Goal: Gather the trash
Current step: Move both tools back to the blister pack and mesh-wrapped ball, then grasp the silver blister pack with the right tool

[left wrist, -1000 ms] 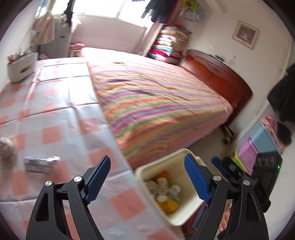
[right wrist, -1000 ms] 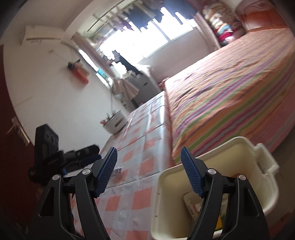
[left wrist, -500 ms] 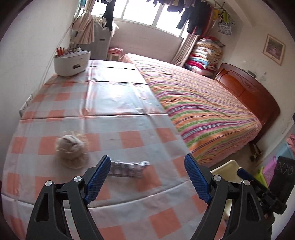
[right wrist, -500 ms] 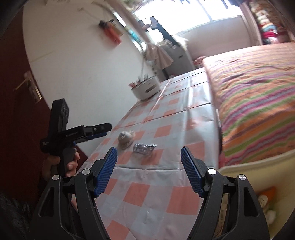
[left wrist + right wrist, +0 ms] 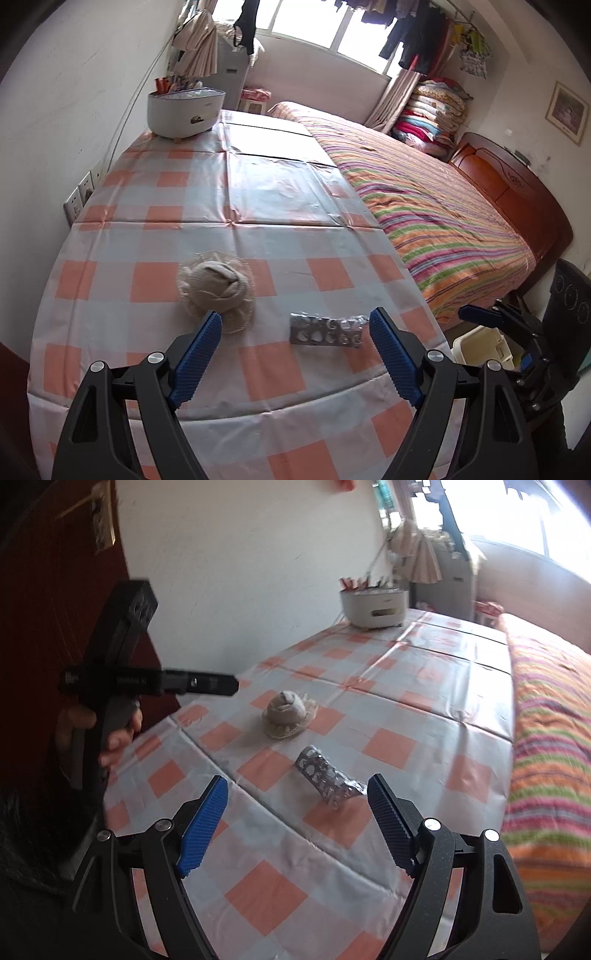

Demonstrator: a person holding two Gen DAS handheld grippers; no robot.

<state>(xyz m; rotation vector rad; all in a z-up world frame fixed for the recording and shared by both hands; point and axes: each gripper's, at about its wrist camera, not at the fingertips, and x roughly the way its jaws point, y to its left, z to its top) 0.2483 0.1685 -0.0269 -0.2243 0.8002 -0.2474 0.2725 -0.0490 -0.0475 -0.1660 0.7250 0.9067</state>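
Grippers both wide and empty, my right gripper (image 5: 297, 821) having just opened further over the crumpled silver foil blister pack (image 5: 328, 777) lying on the checked orange-white tablecloth (image 5: 388, 716), so I'd drop low, straddle its narrow width, pinch gently; left gripper (image 5: 295, 354) idle.

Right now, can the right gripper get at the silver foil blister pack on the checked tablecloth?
Probably yes. The right gripper is open and empty, with the silver foil blister pack lying flat just ahead of it. The beige balled-up sock sits apart, and the left gripper is off to the side.
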